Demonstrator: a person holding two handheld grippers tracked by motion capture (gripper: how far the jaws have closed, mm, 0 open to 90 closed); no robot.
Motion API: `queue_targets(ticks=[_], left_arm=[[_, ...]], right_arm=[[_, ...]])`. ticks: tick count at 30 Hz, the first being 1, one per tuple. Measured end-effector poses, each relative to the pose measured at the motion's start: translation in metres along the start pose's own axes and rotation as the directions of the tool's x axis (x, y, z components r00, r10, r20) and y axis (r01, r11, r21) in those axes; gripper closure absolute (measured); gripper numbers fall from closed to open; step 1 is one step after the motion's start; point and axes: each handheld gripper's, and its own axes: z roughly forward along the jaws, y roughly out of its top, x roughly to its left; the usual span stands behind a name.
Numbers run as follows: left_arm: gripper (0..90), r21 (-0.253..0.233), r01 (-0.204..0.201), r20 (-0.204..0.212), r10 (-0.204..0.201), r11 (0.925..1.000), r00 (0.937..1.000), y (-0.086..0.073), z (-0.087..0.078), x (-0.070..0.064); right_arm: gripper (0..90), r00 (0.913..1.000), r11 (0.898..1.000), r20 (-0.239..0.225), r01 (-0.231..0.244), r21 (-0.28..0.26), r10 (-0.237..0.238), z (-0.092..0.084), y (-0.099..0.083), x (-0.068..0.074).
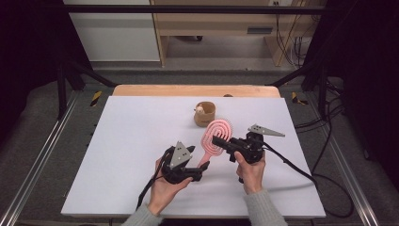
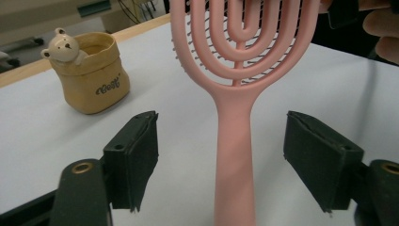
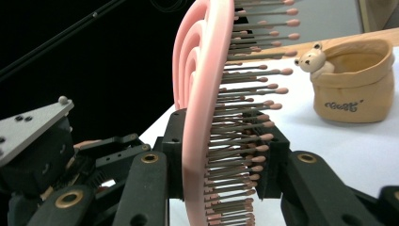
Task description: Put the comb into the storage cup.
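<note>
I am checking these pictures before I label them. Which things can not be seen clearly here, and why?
- Pink hairbrush: in the left gripper view the top edge cuts off its head and the bottom edge its handle end.
- Hairbrush bristles: in the high view too small to tell; the right tool covers part of the head.
- Writing on the tan pot: too blurred to read in both gripper views.
- Inside of the pot: hidden by its own rim.

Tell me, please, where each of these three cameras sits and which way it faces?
High view: above the person's side, looking forward and down on the white table; both hands, left gripper and right gripper show.
Left gripper view: rides the left gripper, looking along the pink hairbrush handle between open jaws.
Right gripper view: rides the right gripper, clamped on the brush head.
Both gripper views share the bear cup.
</note>
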Motion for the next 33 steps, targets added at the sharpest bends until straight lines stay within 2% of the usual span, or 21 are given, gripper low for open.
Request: queue_targets(ticks=[2,4,7,10,14,19,33], left_arm=[[20.8,0.018,-0.011,-0.001,0.011,0.9998,0.9999,0.002,-0.003,0.004],[17.2,0.019,0.009,0.025,-0.009,0.9998,0.9996,0.002,-0.006,0.009],[8.3,0.007,0.035,0.041,-0.035,0.9994,0.9986,0.002,-0.012,0.016],[5.6,0.003,0.043,0.035,-0.043,0.9991,0.9985,0.001,-0.018,0.024],[3.7,0.0,0.057,0.032,-0.057,0.9984,0.9978,-0.004,-0.028,0.036],[1.6,0.006,0.063,-0.002,-0.063,0.998,0.998,-0.016,-0.041,0.05],[0.6,-0.012,0.129,-0.031,-0.13,0.9915,0.9911,-0.053,-0.07,0.084]], right_arm=[[64.2,1.0,1.0,0.008,0.004,-0.003,-0.004,-0.002,0.001,0.0],[64.3,0.9999,1.0,0.014,0.009,-0.008,-0.009,-0.003,0.002,0.0],[64.2,0.9998,1.0,0.018,0.012,-0.009,-0.012,-0.003,0.003,0.0],[64.2,0.9994,1.0,0.028,0.022,-0.009,-0.022,-0.004,0.004,-0.001],[64.3,0.9987,1.0,0.04,0.031,-0.005,-0.031,-0.004,0.004,-0.001],[64.2,0.9982,0.999,0.05,0.033,-0.005,-0.032,-0.004,0.005,-0.001],[64.2,0.9956,0.998,0.071,0.062,-0.021,-0.061,-0.004,0.015,0.0]])
